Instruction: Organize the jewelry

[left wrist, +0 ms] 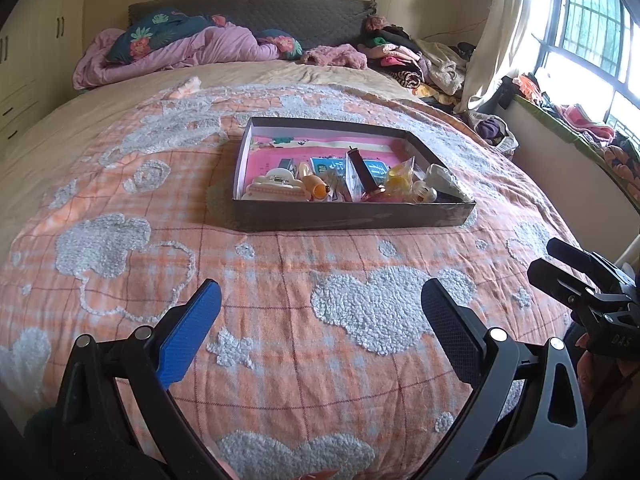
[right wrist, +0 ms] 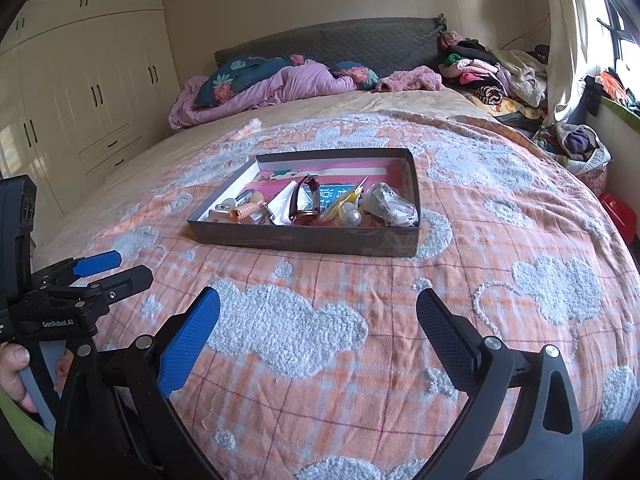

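Note:
A shallow dark box [left wrist: 352, 220] [right wrist: 304, 238] sits on the bed, lined in pink and crowded at its near end. Inside lie a cream hair claw [left wrist: 276, 190], a dark red watch [left wrist: 366, 174] [right wrist: 306, 200], an orange spiral clip [right wrist: 244, 212], yellow pieces [left wrist: 396, 178] and small clear bags [right wrist: 390, 204]. My left gripper [left wrist: 320, 312] hangs open over the blanket, well short of the box, holding nothing. My right gripper [right wrist: 318, 316] is open too, at a similar distance. Each gripper shows at the edge of the other's view, with a hand on the left one's handle [right wrist: 24, 376].
An orange checked blanket with white fluffy clouds [left wrist: 376, 304] covers the bed. Pink bedding and floral pillows [left wrist: 180, 46] lie at the headboard. Piled clothes [left wrist: 420, 60] fill the far right corner beside a curtain and window. White wardrobes [right wrist: 80, 92] line the left wall.

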Available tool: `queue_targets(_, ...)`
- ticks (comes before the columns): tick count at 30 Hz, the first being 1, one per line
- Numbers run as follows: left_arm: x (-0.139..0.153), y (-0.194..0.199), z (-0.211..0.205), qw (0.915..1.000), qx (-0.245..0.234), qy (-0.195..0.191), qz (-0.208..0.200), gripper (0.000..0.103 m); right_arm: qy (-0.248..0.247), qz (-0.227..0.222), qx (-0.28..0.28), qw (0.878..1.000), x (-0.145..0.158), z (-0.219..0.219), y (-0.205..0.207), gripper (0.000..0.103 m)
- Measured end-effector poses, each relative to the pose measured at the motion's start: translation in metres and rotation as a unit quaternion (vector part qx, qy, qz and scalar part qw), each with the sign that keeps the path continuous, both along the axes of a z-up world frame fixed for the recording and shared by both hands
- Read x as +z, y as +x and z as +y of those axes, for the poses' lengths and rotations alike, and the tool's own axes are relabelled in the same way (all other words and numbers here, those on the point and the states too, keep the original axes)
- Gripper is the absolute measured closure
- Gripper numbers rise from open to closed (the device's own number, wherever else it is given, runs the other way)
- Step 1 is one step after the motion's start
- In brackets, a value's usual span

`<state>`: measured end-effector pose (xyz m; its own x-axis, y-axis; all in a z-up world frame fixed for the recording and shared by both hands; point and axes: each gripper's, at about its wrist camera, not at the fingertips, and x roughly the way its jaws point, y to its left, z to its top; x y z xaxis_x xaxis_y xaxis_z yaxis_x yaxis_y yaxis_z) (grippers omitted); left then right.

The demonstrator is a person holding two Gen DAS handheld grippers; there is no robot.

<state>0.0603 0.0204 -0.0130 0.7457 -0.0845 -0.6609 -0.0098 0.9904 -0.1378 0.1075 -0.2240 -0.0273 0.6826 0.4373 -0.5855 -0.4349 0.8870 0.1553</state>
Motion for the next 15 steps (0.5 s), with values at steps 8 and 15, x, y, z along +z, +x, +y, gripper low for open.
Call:
queue_targets(8, 0.0001, 0.0001, -0.0008, 1.0000, 0.001, 0.001, 0.001, 0.010, 0.000, 0.000, 0.000, 1.000, -0.0002, -0.0002, 0.0002, 0.005)
queue_targets(15, 0.0003, 0.0000, -0.0011, 1.0000, 0.000, 0.001, 0.001, 0.009, 0.000, 0.000, 0.000, 1.000, -0.0006, -0.0004, 0.0006, 0.005)
